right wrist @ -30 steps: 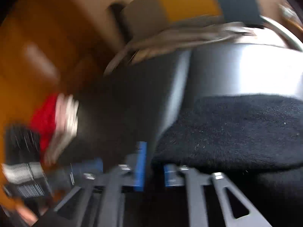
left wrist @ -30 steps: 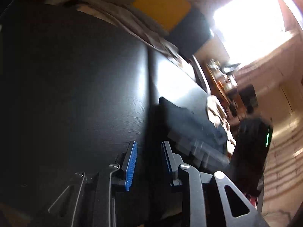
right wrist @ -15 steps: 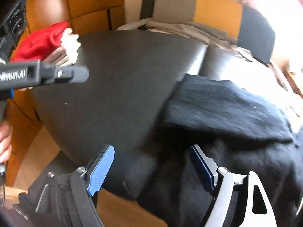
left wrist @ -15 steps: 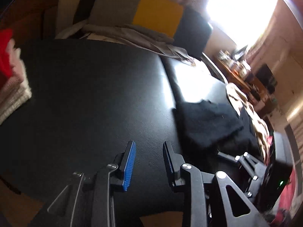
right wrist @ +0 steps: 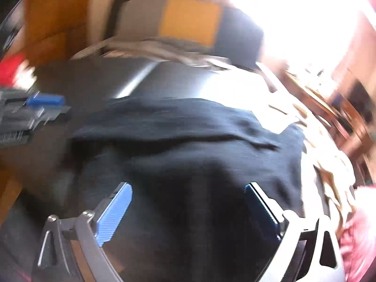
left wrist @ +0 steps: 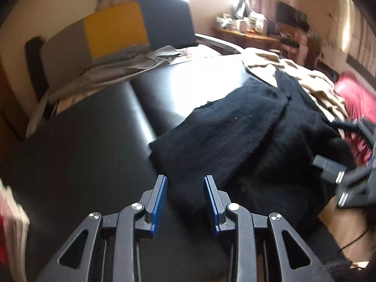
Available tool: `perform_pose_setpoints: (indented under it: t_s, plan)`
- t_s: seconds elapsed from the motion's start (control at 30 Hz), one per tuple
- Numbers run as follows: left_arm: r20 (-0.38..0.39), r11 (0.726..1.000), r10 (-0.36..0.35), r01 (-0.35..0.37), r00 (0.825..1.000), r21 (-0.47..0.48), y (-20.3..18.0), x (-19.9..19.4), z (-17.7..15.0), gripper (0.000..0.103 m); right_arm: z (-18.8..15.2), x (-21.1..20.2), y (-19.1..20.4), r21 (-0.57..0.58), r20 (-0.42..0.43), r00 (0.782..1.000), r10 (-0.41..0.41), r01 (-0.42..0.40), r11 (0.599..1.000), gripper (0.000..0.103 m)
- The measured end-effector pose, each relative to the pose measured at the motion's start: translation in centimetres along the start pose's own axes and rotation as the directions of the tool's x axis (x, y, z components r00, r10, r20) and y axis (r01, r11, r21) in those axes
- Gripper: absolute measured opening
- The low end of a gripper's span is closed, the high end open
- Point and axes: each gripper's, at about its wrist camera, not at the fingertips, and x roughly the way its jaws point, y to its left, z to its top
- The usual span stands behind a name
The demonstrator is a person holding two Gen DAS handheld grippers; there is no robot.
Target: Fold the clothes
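black garment (left wrist: 235, 141) on black table (left wrist: 82, 141); grey, yellow and navy chair back (left wrist: 117, 30); blue pads (left wrist: 159, 202)

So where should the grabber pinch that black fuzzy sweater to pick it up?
Probably the near corner of the black sweater, just ahead of the open left gripper. That corner's edge lies flat on the dark table with bare surface beside it, so a finger could slide in low from the table side. The middle is bunched and thick.
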Motion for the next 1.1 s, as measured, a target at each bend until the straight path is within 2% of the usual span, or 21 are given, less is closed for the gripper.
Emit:
perform_pose_setpoints:
  t_s: [0.13, 0.27, 0.33, 0.4, 0.47, 0.57, 0.63, 0.67, 0.77, 0.8, 0.87, 0.9, 0.93, 1.03, 1.1]
  plan:
    - [-0.036, 0.998, 0.013, -0.011, 0.999, 0.054, -1.5, 2.8, 1.5, 0.032, 0.0, 1.2, -6.5, 0.168, -0.047, 0.997, -0.067, 0.074, 0.983, 0.099]
    - [-0.105, 0.994, 0.024, -0.012, 0.994, 0.112, -3.0, 5.9, 1.6, 0.032, -0.3, 2.4, -9.9, 0.264, -0.088, 0.992, -0.093, 0.114, 0.958, 0.099]
    - [-0.121, 0.990, 0.031, -0.014, 0.992, 0.139, -3.7, 7.1, 1.3, 0.032, -0.5, 3.5, -10.2, 0.302, -0.109, 0.992, -0.058, 0.089, 0.949, 0.099]
    - [-0.090, 0.993, 0.012, -0.002, 0.996, 0.116, -3.5, 6.8, 0.8, 0.032, -1.0, 4.8, -10.3, 0.347, -0.133, 0.991, -0.005, 0.051, 0.936, 0.099]
    - [-0.086, 0.998, -0.034, 0.037, 0.996, 0.043, -2.5, 6.4, 0.2, 0.016, -1.4, 6.1, -10.3, 0.392, -0.153, 0.987, 0.048, 0.016, 0.920, 0.101]
    - [-0.074, 0.985, -0.060, 0.047, 0.995, -0.164, 1.6, 5.1, -1.6, 0.000, -1.6, 6.3, -9.2, 0.435, -0.137, 0.987, 0.081, -0.013, 0.900, 0.103]
    - [-0.064, 0.953, -0.068, 0.046, 0.996, -0.298, 4.5, 4.0, -2.9, 0.000, -1.4, 6.4, -7.9, 0.414, -0.139, 0.986, 0.093, -0.028, 0.910, 0.103]
    - [-0.059, 0.933, -0.045, 0.020, 0.997, -0.360, 6.4, 3.1, -4.2, 0.000, -1.3, 6.4, -7.3, 0.399, -0.141, 0.986, 0.091, -0.027, 0.916, 0.103]
    - [-0.055, 0.845, 0.027, -0.052, 0.998, -0.532, 12.0, 0.5, -8.1, 0.000, -1.1, 6.3, -5.4, 0.342, -0.152, 0.985, 0.081, -0.024, 0.940, 0.103]
    - [-0.051, 0.823, 0.051, -0.071, 0.997, -0.564, 13.2, -0.5, -9.3, 0.000, -1.1, 6.2, -4.8, 0.329, -0.151, 0.985, 0.088, -0.034, 0.944, 0.103]
    - [-0.001, 0.814, 0.104, -0.086, 0.995, -0.574, 14.5, -2.9, -10.7, 0.002, -1.1, 5.8, -3.2, 0.290, -0.146, 0.984, 0.105, -0.058, 0.955, 0.103]
    - [0.030, 0.826, 0.121, -0.083, 0.992, -0.558, 14.3, -3.9, -10.6, 0.007, -1.1, 5.9, -2.4, 0.264, -0.151, 0.984, 0.099, -0.057, 0.963, 0.103]
    - [0.055, 0.852, 0.112, -0.068, 0.992, -0.519, 13.5, -4.5, -10.1, 0.019, -1.0, 6.0, -1.6, 0.236, -0.153, 0.985, 0.083, -0.045, 0.971, 0.103]
    - [0.104, 0.945, 0.023, 0.012, 0.994, -0.326, 8.4, -4.6, -7.3, 0.026, -0.8, 6.2, -0.9, 0.228, -0.144, 0.986, 0.084, -0.049, 0.972, 0.103]
    - [0.111, 0.985, -0.041, 0.059, 0.993, -0.164, 3.8, -3.8, -5.2, 0.034, -0.7, 6.3, -0.8, 0.224, -0.142, 0.986, 0.085, -0.051, 0.973, 0.103]
